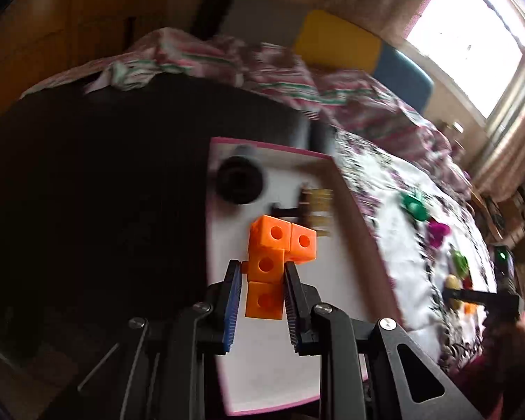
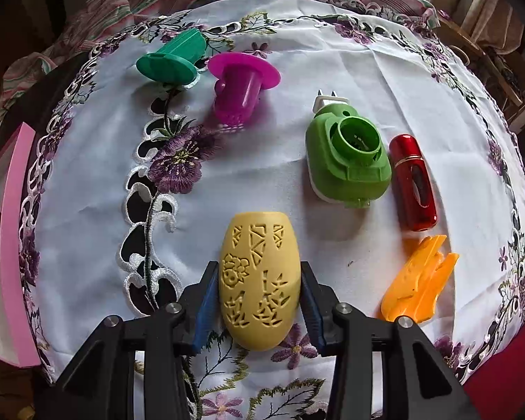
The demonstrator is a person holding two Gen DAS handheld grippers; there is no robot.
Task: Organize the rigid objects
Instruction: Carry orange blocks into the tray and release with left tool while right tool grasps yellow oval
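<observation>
The left gripper has its jaws pinching a piece built of orange cubes, gripped at the lower cubes, with two more cubes branching off at the far end. It hangs over a shallow white tray with a pink rim. In the tray's far part lie a dark round object and, to its right, a blurred brown and yellow item that cannot be made out. To the right of the tray spreads a white embroidered cloth, and at the far right edge of the left view the other gripper shows, small and blurred.

The right gripper points steeply down at the cloth, its jaws pressed against the two sides of a yellow egg-shaped piece with carved patterns, which lies on the cloth. Far to the left lie a green flanged cap and, just beside it, a magenta flanged cup on its side. To the right of the egg sits a green plug-in device with its white prongs pointing away, and just right of it a red cylindrical bottle. Near the bottle's near end rests an orange plastic piece. At the left edge of this view the tray's pink rim shows again.
</observation>
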